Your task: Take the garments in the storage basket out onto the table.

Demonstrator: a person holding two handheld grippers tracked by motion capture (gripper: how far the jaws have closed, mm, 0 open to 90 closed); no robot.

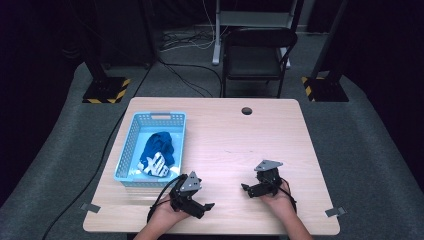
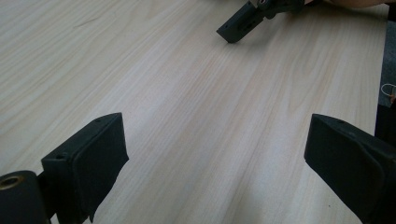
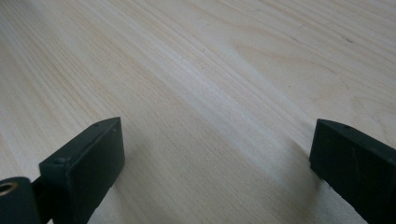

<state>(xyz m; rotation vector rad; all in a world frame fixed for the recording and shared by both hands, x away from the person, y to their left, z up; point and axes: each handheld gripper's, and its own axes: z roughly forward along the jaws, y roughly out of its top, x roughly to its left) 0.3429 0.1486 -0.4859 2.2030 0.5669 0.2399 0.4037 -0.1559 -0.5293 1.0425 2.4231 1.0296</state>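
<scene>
High view had both grippers low at the near edge of the table; the left gripper and the right gripper each stood with jaws spread wide and nothing between them, facing one another over bare wood; the cloth, blue with a white print, lay bunched in the basket just beyond the left one. I judged the risks plain enough: a jaw could catch the basket's mesh wall and drag it; a shallow pinch could slip off the folds; the trailing cable might snag.
</scene>
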